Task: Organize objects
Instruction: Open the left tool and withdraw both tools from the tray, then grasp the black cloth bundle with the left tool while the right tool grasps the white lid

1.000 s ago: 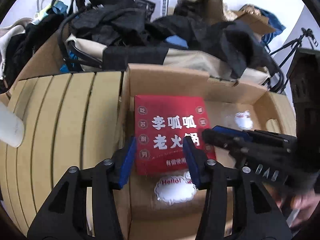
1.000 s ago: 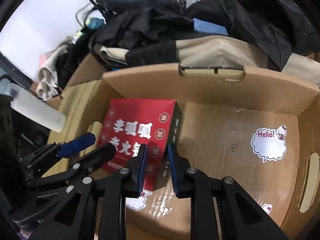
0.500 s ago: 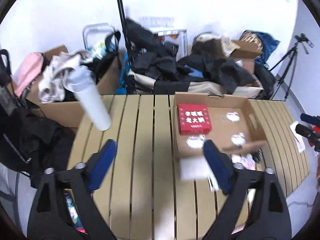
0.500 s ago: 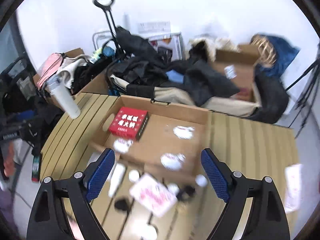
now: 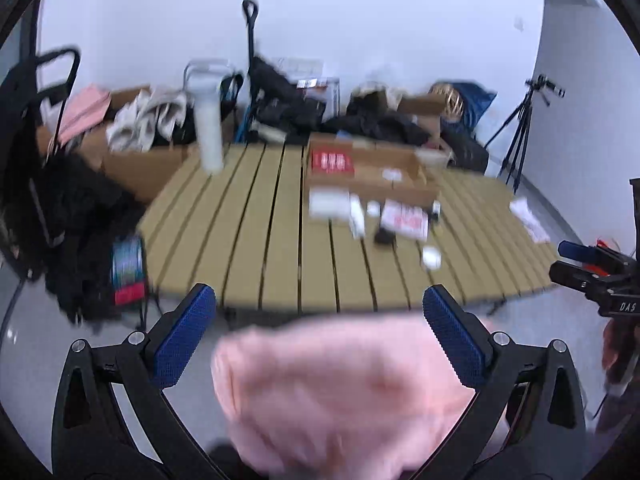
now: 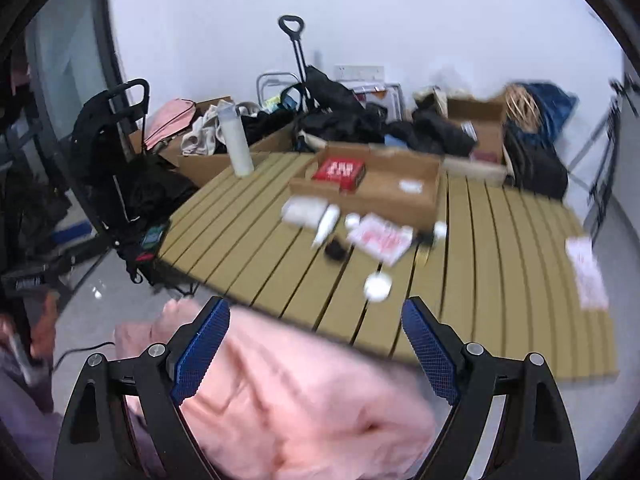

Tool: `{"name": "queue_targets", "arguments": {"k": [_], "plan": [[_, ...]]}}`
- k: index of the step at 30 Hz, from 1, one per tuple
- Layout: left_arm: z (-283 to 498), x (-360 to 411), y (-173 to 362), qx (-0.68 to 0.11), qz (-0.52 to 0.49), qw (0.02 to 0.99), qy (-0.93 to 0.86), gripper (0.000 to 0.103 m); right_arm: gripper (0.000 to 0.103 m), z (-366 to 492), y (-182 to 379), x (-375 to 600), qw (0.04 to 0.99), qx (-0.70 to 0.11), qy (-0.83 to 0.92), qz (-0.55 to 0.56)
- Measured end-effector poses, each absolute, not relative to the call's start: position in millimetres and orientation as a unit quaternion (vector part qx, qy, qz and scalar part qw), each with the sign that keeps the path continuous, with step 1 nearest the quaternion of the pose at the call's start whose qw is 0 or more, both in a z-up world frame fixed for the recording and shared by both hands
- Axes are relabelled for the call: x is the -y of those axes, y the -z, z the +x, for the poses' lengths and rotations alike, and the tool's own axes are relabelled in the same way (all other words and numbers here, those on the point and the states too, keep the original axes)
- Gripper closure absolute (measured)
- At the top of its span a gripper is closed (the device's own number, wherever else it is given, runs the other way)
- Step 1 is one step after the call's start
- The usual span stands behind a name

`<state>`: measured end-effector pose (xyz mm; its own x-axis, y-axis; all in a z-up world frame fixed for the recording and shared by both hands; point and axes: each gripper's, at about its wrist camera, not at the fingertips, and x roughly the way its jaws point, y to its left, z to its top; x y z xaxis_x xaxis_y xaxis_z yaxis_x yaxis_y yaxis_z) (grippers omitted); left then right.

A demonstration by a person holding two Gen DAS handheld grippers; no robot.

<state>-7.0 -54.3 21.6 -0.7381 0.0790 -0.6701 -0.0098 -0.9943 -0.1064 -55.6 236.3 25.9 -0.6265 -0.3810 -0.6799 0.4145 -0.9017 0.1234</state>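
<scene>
Slatted wooden table (image 6: 256,276): tan boards running near to far, filling the middle of both views; its near edge is partly covered by pink cloth.

Pink fabric (image 6: 304,396): large, soft and blurred, lowest and nearest in both views, under the grippers; what it belongs to cannot be told.

Clutter beyond the far edge: dark clothing (image 6: 348,120), brown cartons, a pink bag (image 6: 172,118) at far left, a black trolley handle (image 6: 294,40) against the white wall. A tripod (image 5: 520,128) stands far right in the left wrist view.

Cardboard box (image 6: 416,206): open-topped, shallow, at the far middle of the table. White stickers lie on its floor.

Red box (image 6: 339,170): flat, white lettering, lying inside the cardboard box at its left end.

White bottle (image 6: 237,140): tall, upright, at the table's far left corner.

Loose items on the table just in front of the cardboard box: a white packet (image 6: 302,212), a small white tube (image 6: 326,226), a red-and-white packet (image 6: 380,238), a small dark item (image 6: 335,250), a white round item (image 6: 377,286) nearer. A red-and-white paper (image 6: 586,272) lies well apart at the right edge.

Left gripper (image 5: 318,314): blue pads, jaws opening wide, nothing held between them, off the table's near edge.

Right gripper (image 6: 316,330): blue pads spread wide apart, gripping nothing, over the near edge; also seen at the right rim of the left wrist view.
</scene>
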Motion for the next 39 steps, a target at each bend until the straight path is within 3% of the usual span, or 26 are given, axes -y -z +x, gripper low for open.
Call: {"name": "queue_targets", "arguments": {"k": [5, 13, 16, 29, 31, 33, 36, 37, 39], "plan": [[-4.1, 33.0, -13.8, 0.002, -0.377, 0.035, -0.926, 0.0, 0.013, -43.4, 20.5, -228.4, 0.219, 0.01, 0.882, 0.416], [-13.5, 33.7, -3.5, 0.017, -0.382, 0.033, -0.923, 0.0, 0.013, -47.3, 21.4, -220.8, 0.205, 0.012, 0.892, 0.404], [-21.2, 36.8, 5.8, 0.029, -0.394, 0.035, -0.918, 0.0, 0.013, -54.8, 24.4, -226.4, 0.217, 0.048, 0.882, 0.415], [-123.9, 16.6, 42.8, 0.037, -0.412, 0.068, -0.908, 0.0, 0.013, -123.0, 56.9, -227.6, 0.178, 0.028, 0.882, 0.436], [-150.5, 2.2, 52.6, 0.026, -0.408, 0.097, -0.908, 0.002, 0.015, -139.3, 67.7, -226.9, 0.173, 0.019, 0.88, 0.442], [-177.8, -15.1, 66.8, 0.002, -0.408, 0.122, -0.905, 0.006, 0.024, -161.6, 83.8, -225.5, 0.167, 0.003, 0.88, 0.444], [-217.2, -37.5, 91.2, -0.012, -0.435, 0.15, -0.888, 0.026, 0.037, -196.0, 114.8, -221.7, 0.152, -0.02, 0.876, 0.456], [-233.1, -45.4, 101.2, -0.016, -0.451, 0.158, -0.878, 0.031, 0.038, -205.5, 122.7, -220.4, 0.152, -0.024, 0.875, 0.459], [-255.4, -57.4, 116.2, -0.025, -0.466, 0.171, -0.867, 0.031, 0.039, -221.1, 134.6, -217.7, 0.151, -0.028, 0.874, 0.46]]}}
